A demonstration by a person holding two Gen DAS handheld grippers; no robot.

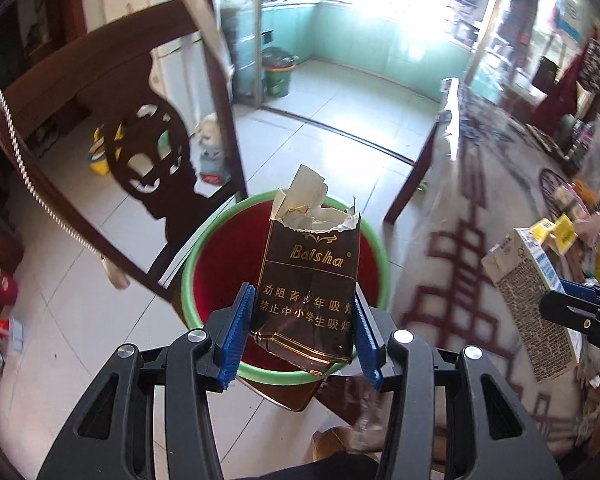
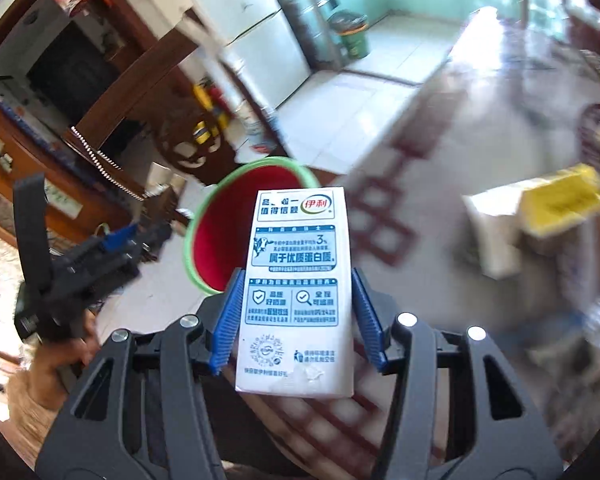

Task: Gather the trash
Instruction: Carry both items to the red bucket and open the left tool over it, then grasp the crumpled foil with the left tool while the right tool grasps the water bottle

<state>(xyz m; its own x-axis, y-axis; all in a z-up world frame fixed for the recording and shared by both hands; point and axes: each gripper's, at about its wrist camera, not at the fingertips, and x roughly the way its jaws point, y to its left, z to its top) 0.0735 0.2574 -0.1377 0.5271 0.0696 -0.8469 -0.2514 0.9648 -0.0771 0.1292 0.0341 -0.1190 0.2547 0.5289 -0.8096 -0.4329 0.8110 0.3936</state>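
Above a red bin [image 1: 228, 264] with a green rim, the left gripper [image 1: 303, 330] has its blue fingers [image 1: 240, 320] closed partway on a torn brown cigarette pack [image 1: 310, 276] marked Baisha, held upright. To the right, the right gripper [image 2: 296, 316] clamps a white milk carton [image 2: 296, 288] between its fingers [image 2: 230, 312], over the near edge of the patterned tabletop [image 2: 384, 216] beside the bin. More cartons [image 2: 496, 228] lie farther right on that tabletop. A dark wooden chair [image 1: 112, 152] stands left of the bin.
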